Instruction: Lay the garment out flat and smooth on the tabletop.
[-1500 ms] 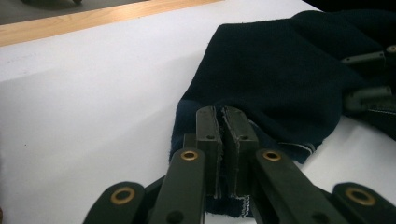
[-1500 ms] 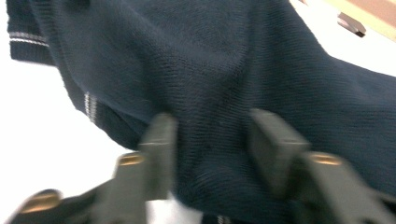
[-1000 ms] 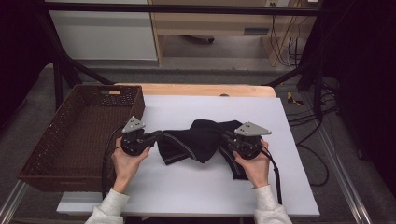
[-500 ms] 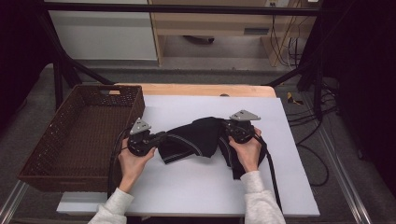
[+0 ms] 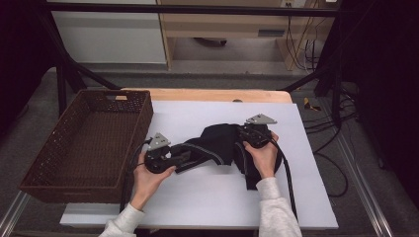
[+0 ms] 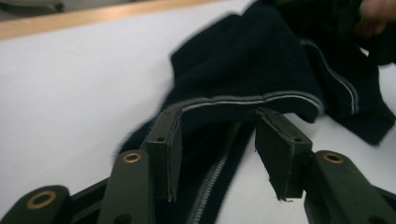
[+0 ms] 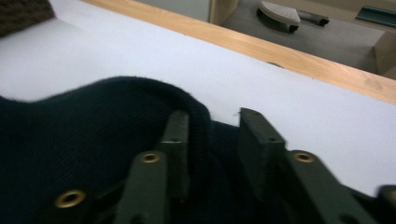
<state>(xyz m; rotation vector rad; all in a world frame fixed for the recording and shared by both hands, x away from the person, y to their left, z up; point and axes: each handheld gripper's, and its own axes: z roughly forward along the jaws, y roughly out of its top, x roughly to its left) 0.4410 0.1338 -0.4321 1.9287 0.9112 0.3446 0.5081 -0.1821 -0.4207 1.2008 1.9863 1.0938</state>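
garment: dark knit piece [image 5: 220, 143] with a zip, bunched mid-bench, long axis running left to right
left gripper [image 5: 184, 157]: at its left end, jaws just opened, spread astride the striped hem [image 6: 243, 100], not pinching
right gripper [image 5: 242, 140]: at its right end, jaws just opened, a fold between them, unpinched
basket [image 5: 84, 185]: left, nearer the left gripper
bench [image 5: 207, 207]: white sheet underneath

Even overhead light brightens the white worktop [image 5: 207, 197]; the surroundings fall dark, and both gripper views are soft with blur.
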